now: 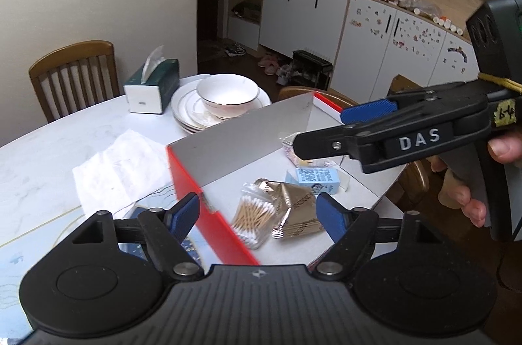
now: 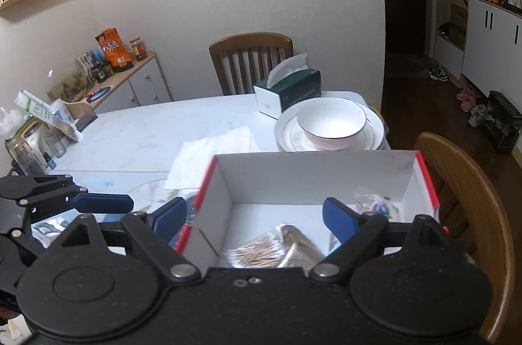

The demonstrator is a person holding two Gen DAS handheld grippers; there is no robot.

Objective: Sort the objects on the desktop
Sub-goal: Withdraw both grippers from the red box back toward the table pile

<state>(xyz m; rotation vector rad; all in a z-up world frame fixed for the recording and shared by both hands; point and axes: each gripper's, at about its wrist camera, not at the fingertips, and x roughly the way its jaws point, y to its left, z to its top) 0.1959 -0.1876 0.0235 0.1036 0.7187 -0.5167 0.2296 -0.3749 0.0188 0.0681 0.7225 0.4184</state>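
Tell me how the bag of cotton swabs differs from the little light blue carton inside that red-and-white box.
The clear plastic bag of cotton swabs is soft and see-through, showing wooden sticks with white tips; the light blue carton is a stiff, opaque block printed with dark text. The bag lies nearer the box's red wall, the carton farther in. Both lie loose on the box floor, held by no gripper.

A glossy white porcelain bowl [image 2: 331, 123] rests on a smooth marble-look table [image 2: 137, 129]. The matt cardboard box [image 2: 313, 175] holds a crinkled, shiny foil packet [image 1: 295, 208] beside a varnished wooden chair [image 2: 463, 188].
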